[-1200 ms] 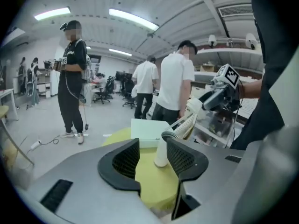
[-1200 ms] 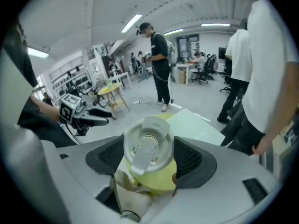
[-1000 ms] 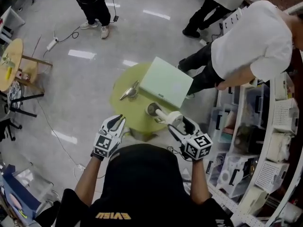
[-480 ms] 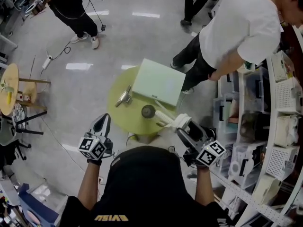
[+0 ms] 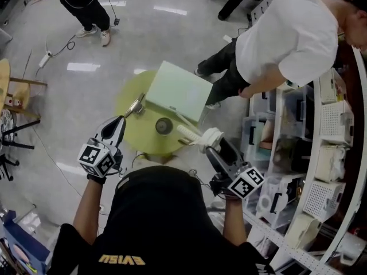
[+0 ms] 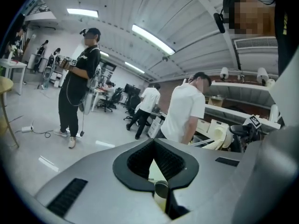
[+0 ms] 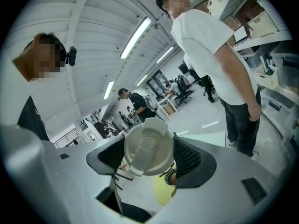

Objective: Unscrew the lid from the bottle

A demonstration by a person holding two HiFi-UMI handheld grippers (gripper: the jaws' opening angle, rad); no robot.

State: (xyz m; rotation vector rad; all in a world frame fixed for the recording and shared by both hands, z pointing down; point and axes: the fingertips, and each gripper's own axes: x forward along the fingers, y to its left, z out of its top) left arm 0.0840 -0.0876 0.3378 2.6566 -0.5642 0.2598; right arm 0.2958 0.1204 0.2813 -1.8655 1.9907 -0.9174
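We're holding both forearms out in front with elbows bent, one gripper in each hand. The left gripper (image 5: 117, 124) is pointing forward and a little down, hovering by the near left rim of the round yellow table (image 5: 129, 136). Its jaws are pressing together with nothing between them.

The right gripper (image 5: 213, 144) is reaching in from the right, angling toward the upper left in the head view and tipping slightly down. Its jaws are clamping the white lid (image 7: 147, 153) from both sides, pads pressing on its rim, with the flip-top face turning back at the gripper's camera.

We're carrying the bottle (image 5: 188, 132) by that lid, which is sitting on the bottle. The cream body is sticking straight out past the jaw tips, its long axis close to level and in line with the gripper. Its base is aiming at the dark round cup (image 5: 164, 126) standing on the table. The bottle is sitting over the table's right edge in the head view; we're not making out whether it is touching the top.

A pale green box (image 5: 178, 90) is lying across the far side of the table, just beyond the cup. A person in a white shirt (image 5: 287, 33) is bending toward the shelves at right.
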